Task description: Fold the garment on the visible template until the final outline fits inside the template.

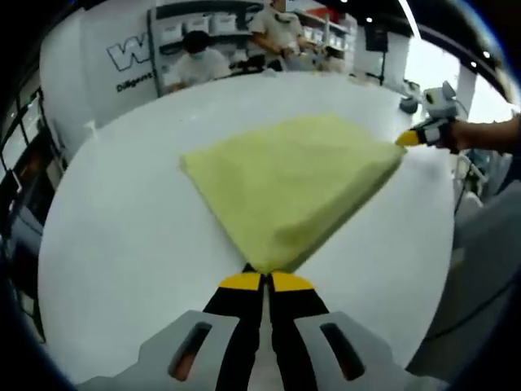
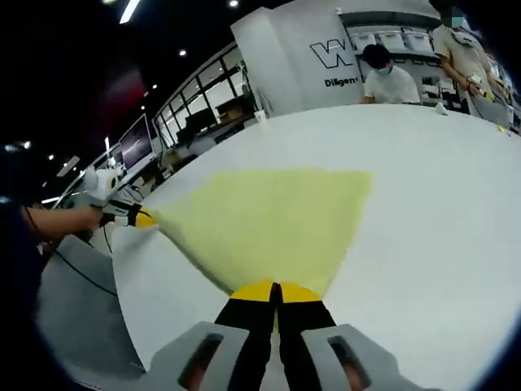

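With both grippers clamped on the yellow garment [image 1: 289, 183], it lies spread on the white table [image 1: 122, 236].
Left gripper [image 1: 266, 280]: jaws closed on the near corner in the left gripper view. Right gripper [image 2: 274, 289]: jaws pinched on the cloth's edge in its own view; also seen at the far right corner [image 1: 409, 138] from the left one. Left gripper again at the cloth's left tip [image 2: 144, 218]. Beyond the table, two people [image 1: 195, 61] by shelves.

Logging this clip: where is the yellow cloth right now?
The yellow cloth lies spread on the white table, mid-frame in both views, one corner pinched by each gripper, left and right.
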The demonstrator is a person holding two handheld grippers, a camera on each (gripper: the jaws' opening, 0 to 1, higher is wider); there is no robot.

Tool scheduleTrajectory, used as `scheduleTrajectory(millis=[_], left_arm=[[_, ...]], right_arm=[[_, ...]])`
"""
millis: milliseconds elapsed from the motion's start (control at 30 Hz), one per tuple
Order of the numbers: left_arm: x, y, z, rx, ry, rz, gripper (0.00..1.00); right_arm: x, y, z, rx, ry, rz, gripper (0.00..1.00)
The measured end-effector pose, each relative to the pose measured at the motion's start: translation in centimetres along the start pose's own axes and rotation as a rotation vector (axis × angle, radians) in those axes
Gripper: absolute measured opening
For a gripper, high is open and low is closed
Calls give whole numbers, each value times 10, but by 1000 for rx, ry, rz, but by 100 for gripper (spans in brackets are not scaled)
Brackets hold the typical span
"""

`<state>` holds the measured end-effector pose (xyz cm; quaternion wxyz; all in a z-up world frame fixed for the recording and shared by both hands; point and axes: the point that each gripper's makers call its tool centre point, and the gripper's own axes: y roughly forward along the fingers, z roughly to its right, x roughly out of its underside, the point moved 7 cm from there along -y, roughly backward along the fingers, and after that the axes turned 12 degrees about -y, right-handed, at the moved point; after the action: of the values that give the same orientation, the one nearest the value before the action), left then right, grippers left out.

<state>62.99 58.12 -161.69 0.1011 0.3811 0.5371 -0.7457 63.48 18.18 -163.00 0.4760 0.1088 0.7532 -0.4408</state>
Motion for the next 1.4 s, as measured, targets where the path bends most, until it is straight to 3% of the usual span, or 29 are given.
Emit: scheduleTrajectory(millis=[100,467,700,767,900,967,1067,1100,1133,1233,1267,1333,1400], left_arm=[[-1,-3,3,10,-11,3,0],[11,-9,1,16,4,-6,0],[12,-14,-10,-1,43,-27,0],[15,-19,-24,-50,49,-35,0],[16,-30,-38,-80,2,-10,0],[10,-35,-31,-112,-33,32,0],[3,-44,-23,-100,-116,105,0],[0,-47,-21,-97,-145,135,0],[-5,-50,-17,-82,-174,182,0],[-25,-55,5,-17,-177,272,0],[-28,-54,8,-11,-176,281,0],[-54,-36,29,59,-138,309,0],[-69,-21,41,94,-123,314,4]], right_arm=[[4,4,3,16,-33,-44,0],[-4,11,7,-61,-66,-134,0],[-2,7,6,-67,-32,-122,0],[-1,6,7,-66,-19,-115,0],[0,5,8,-64,21,-92,0],[-1,4,7,-55,30,-84,0],[-3,0,7,13,63,-66,0],[-7,-1,8,30,61,-38,0],[-16,-4,8,41,75,44,0],[-43,-9,2,42,49,180,0],[-49,-8,1,43,23,195,0],[-67,2,-6,26,-78,223,0],[-78,12,-14,0,-125,232,0]])
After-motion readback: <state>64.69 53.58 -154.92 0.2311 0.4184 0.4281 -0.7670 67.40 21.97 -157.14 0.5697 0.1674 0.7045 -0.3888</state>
